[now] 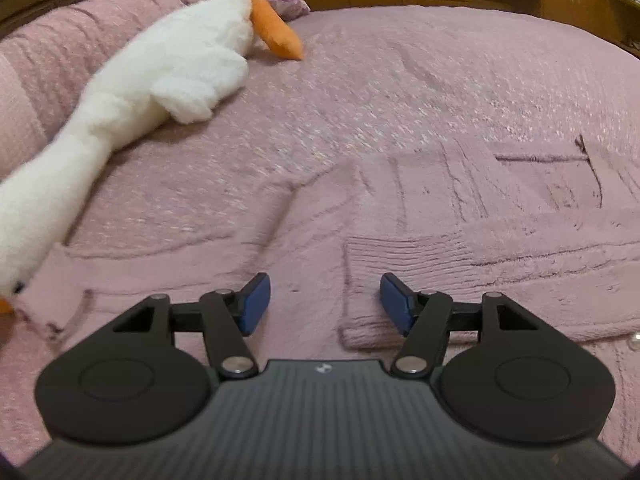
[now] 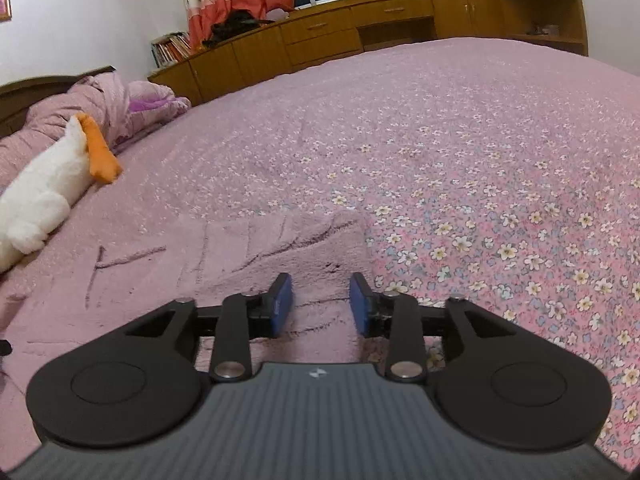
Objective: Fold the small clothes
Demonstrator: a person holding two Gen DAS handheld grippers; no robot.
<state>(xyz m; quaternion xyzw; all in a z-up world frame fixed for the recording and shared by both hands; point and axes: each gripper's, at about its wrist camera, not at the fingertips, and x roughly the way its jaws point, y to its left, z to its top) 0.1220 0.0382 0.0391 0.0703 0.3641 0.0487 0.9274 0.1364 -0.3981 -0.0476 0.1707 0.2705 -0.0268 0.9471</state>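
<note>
A pink fuzzy garment (image 1: 460, 240) lies flat on the bed, nearly the same colour as the cover. Its ribbed cuff (image 1: 372, 280) lies just ahead of my left gripper (image 1: 325, 302), which hangs low over the fabric with its blue pads apart and nothing between them. In the right wrist view the same garment (image 2: 240, 264) spreads to the left and its edge runs under my right gripper (image 2: 320, 304). That gripper is open too, pads apart above the fuzzy cloth, gripping nothing.
A white plush goose (image 1: 160, 72) with orange feet lies at the left of the bed; it shows again in the right wrist view (image 2: 44, 192). The flowered pink bedspread (image 2: 500, 200) stretches right. Wooden cabinets (image 2: 360, 32) and a crumpled quilt (image 2: 132, 104) stand beyond.
</note>
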